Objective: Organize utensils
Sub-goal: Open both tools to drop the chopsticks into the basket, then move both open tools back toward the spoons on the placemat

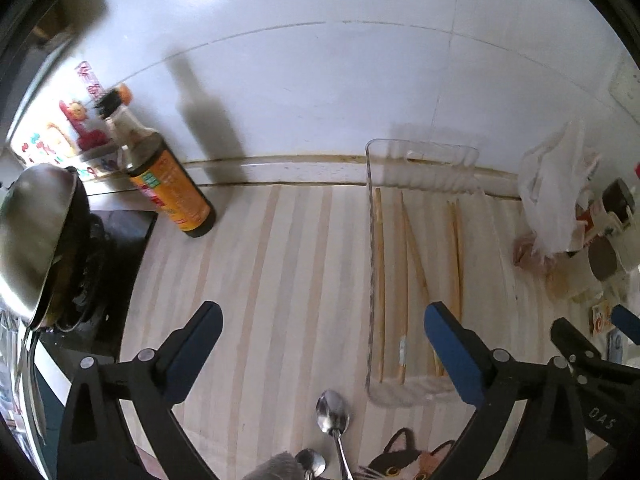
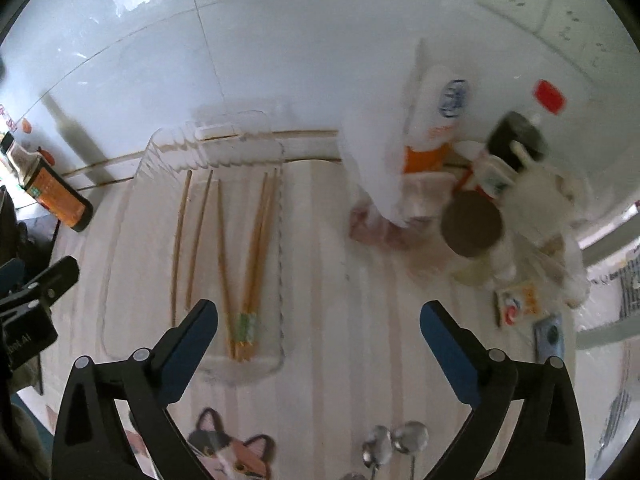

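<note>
A clear plastic tray (image 1: 374, 264) lies on the striped counter and holds several wooden chopsticks (image 1: 404, 280). It also shows in the right wrist view (image 2: 280, 264) with the chopsticks (image 2: 248, 272) inside. Metal spoons (image 1: 333, 416) lie on the counter near the front edge, below my left gripper (image 1: 322, 344), which is open and empty. In the right wrist view two spoons (image 2: 394, 442) lie below my right gripper (image 2: 318, 344), also open and empty. The right gripper's fingers (image 1: 576, 340) show at the tray's right in the left wrist view.
A dark sauce bottle (image 1: 168, 176) stands at the back left by a stove with a steel pan (image 1: 32, 236). A white plastic bag (image 1: 556, 192), jars and bottles (image 2: 436, 128) crowd the back right. A cat-print mat (image 1: 412, 460) lies at the front edge.
</note>
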{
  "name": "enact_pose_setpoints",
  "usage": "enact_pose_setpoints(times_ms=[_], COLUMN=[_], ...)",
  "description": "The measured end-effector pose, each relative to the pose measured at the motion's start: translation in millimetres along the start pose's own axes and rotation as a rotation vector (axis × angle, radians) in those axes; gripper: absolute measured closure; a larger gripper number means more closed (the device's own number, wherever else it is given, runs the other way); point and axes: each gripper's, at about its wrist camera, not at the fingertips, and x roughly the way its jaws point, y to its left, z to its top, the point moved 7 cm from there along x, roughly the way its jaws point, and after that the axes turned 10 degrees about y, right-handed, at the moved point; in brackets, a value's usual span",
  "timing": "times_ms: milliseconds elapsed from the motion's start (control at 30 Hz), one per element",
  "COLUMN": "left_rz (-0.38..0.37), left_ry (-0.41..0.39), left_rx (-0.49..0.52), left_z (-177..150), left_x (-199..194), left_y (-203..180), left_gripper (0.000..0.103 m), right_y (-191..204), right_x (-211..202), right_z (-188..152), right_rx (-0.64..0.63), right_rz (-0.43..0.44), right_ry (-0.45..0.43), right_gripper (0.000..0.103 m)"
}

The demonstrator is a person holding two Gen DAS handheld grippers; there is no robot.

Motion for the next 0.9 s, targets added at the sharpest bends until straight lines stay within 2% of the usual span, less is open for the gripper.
enact_pose_setpoints(times_ms=[200, 333, 600, 767, 833, 900], left_rz=[0.012, -0.008, -0.053, -0.041, -0.043, -0.039], left_ry=[-0.067, -0.124, -0.201, -0.197, -0.188, -0.161], left_rx=[0.003, 0.008, 0.02, 0.01, 0.002, -0.003], left_z=[-23.1, -35.5, -58.0, -72.3, -78.5, -86.7], left_x=[-34.3, -66.1, -114.5, -129.0, -126.3, -116.8], left_y=[-0.4, -1.2, 0.5, 8.8, 13.7, 18.7], left_gripper=[0.0, 0.0, 0.0, 0.0, 0.0, 0.0], right_y=[-14.1, -20.0, -23.7, -25.5, -27.3, -31.9], right_x=[-37.6, -74.3, -134.5, -153.7, -151.6, -142.0], right_z=[-26.2, -38.6, -66.9, -82.5, -90.2, -100.4], right_rx=[0.02, 0.025, 0.075, 0.114, 0.125, 0.134], right_rz=[-0.05, -0.066, -0.03, 0.034, 0.075, 0.081], right_ry=[-0.093, -0.164, -0.269, -0.294, -0.278, -0.248], right_gripper=[0.0, 0.0, 0.0, 0.0, 0.0, 0.0])
